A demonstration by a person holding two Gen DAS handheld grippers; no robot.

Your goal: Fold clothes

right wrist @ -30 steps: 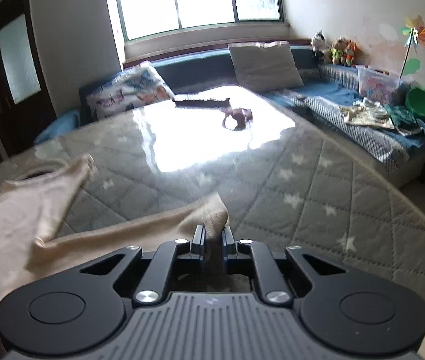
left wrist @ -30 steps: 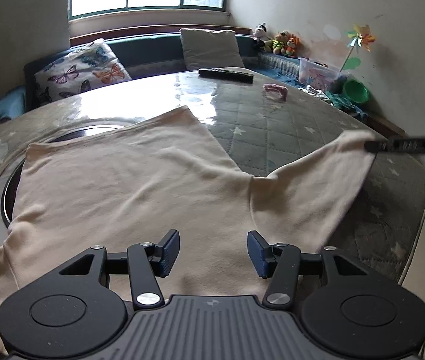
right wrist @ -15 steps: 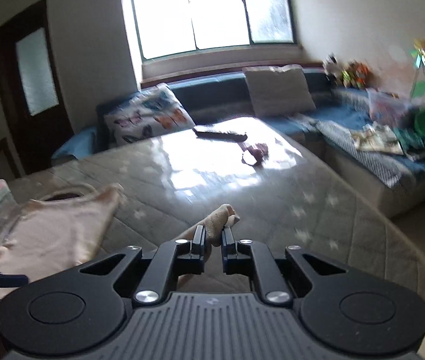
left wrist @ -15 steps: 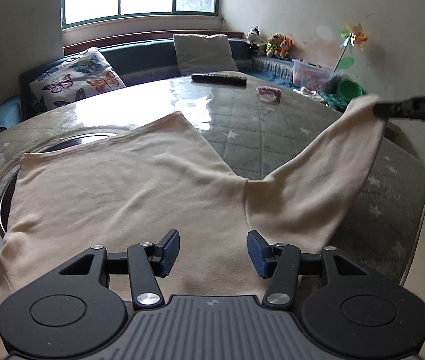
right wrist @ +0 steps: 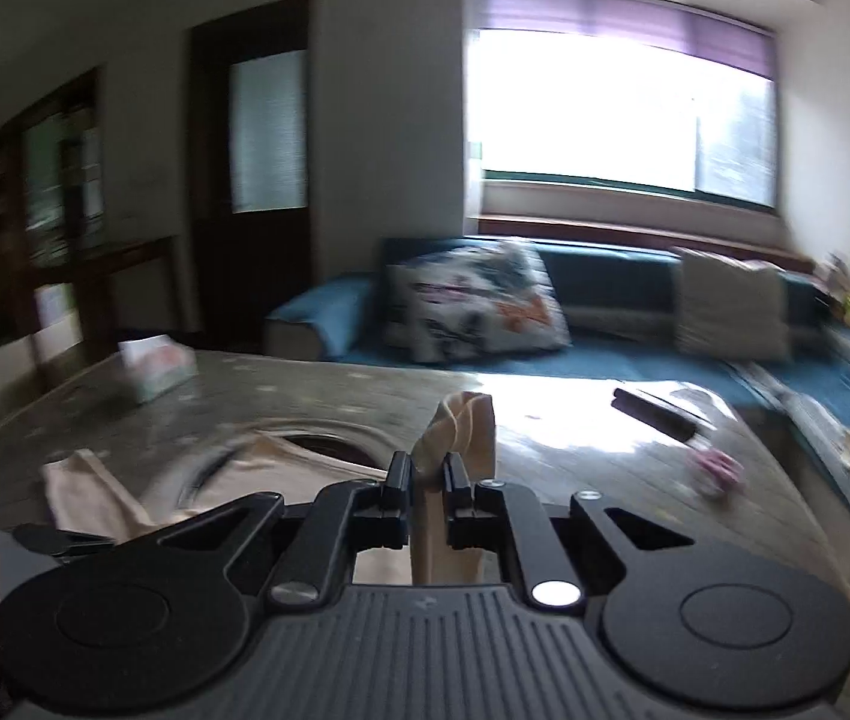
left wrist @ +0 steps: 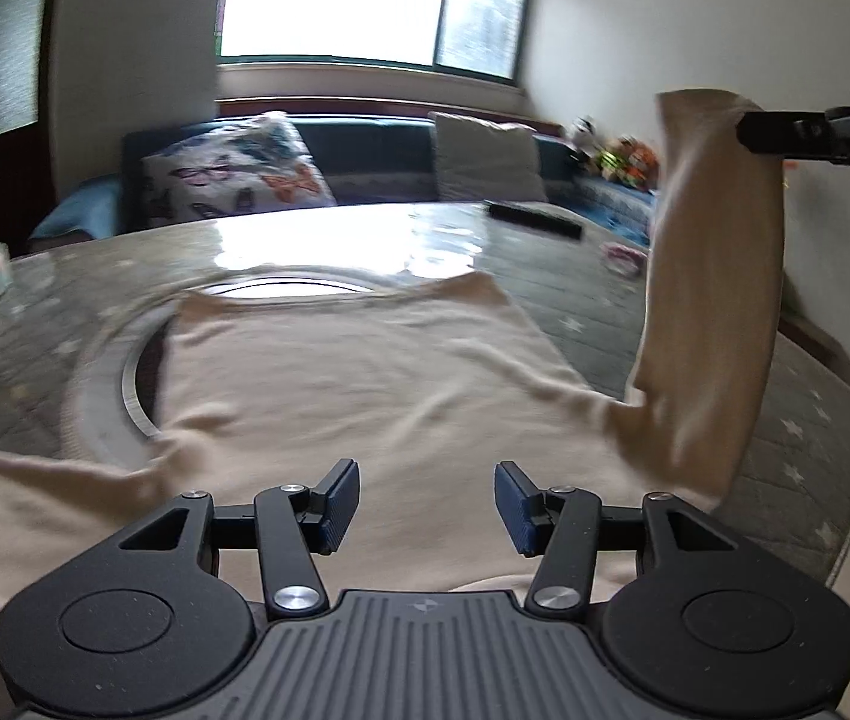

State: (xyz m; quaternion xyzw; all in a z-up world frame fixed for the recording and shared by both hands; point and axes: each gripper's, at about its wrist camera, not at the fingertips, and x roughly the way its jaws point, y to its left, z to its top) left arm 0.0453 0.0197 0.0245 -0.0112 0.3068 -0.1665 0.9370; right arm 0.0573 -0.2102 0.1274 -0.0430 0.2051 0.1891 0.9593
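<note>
Between the right hand-held gripper [right wrist: 428, 483] fingers: sleeve [right wrist: 454, 480].

Left gripper [left wrist: 427, 501]: black linkage arms, silver screws, blue ribbed pads [left wrist: 342, 504], grey ribbed base, round black discs each side. Right gripper [right wrist: 427, 480]: same black build, silver screws, dark pads.

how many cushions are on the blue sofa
2: a butterfly-print cushion towards the sofa's left end, near the door side, and a plain beige cushion further right below the window. Others may be hidden behind the raised beige sleeve.
</note>
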